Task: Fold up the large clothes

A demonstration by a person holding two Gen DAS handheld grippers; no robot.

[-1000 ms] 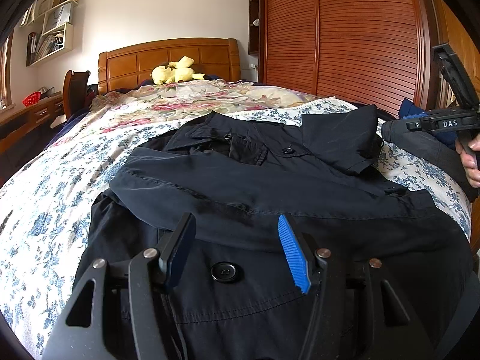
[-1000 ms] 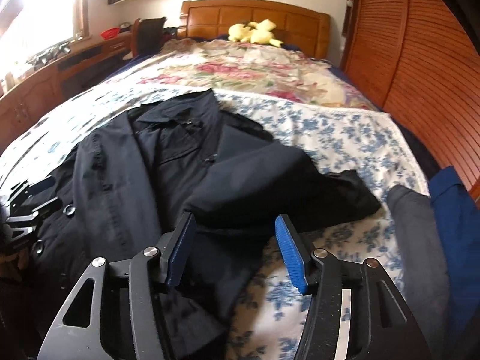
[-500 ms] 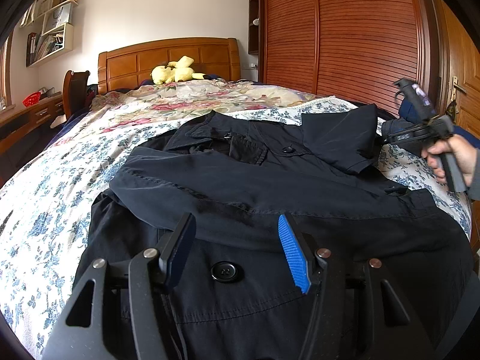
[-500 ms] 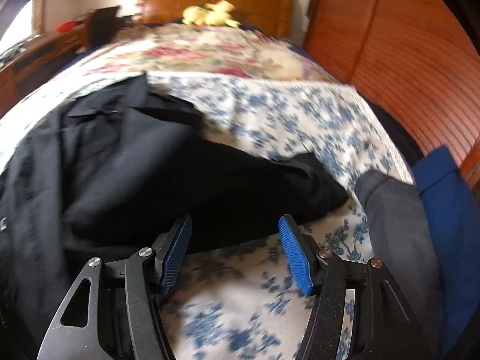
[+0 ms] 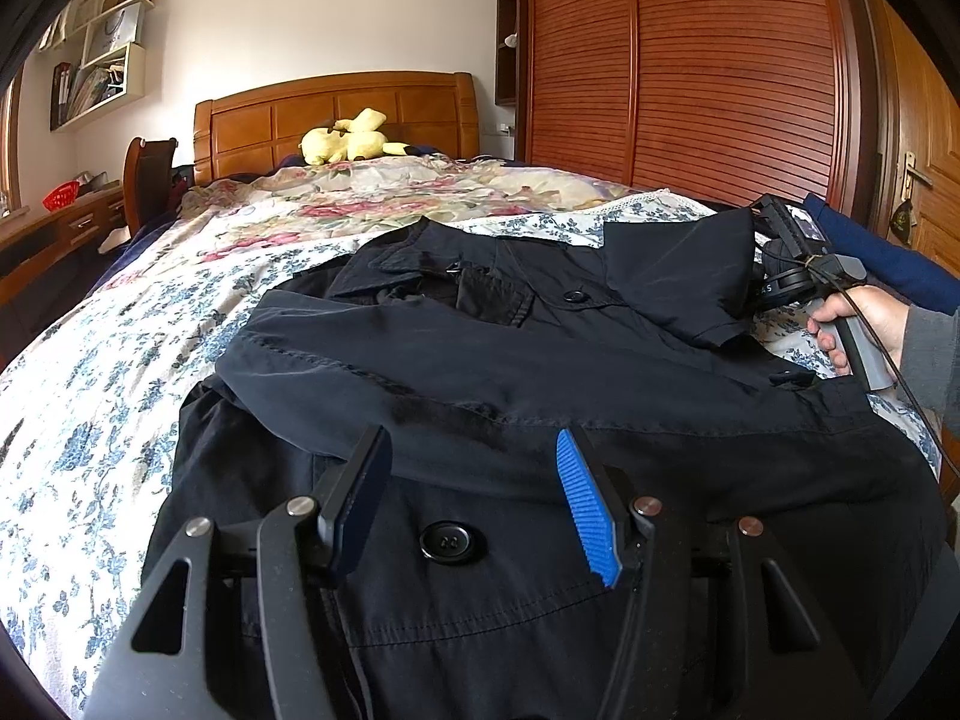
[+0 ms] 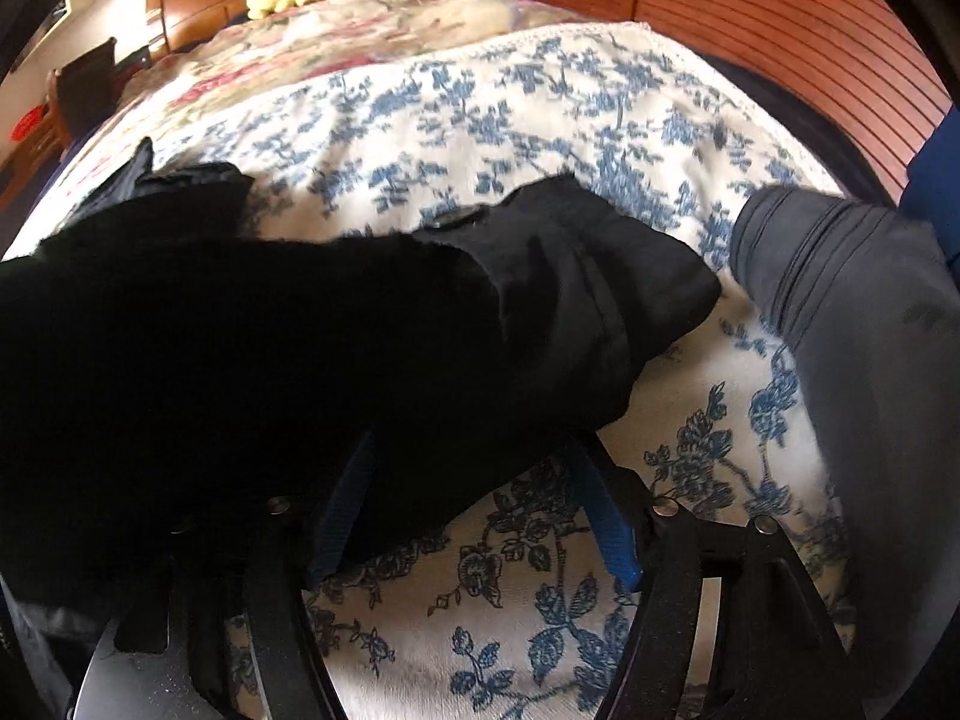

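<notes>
A black coat lies front up on the bed's flowered sheet, with one sleeve folded across its chest. My left gripper hovers open over the coat's lower front, a black button showing between its fingers. In the right wrist view my right gripper is low over the other sleeve. Its jaws are opening and the sleeve's dark edge lies between the blue pads. In the left wrist view a hand holds that gripper at the coat's right side.
A folded grey garment and a blue one lie at the bed's right edge. A yellow plush toy sits by the wooden headboard. A slatted wooden wardrobe stands to the right, a desk and chair to the left.
The right gripper has come down and forward onto the coat's right sleeve, rolling as it went, and its jaws stand wider. The left gripper and the coat have not moved.
</notes>
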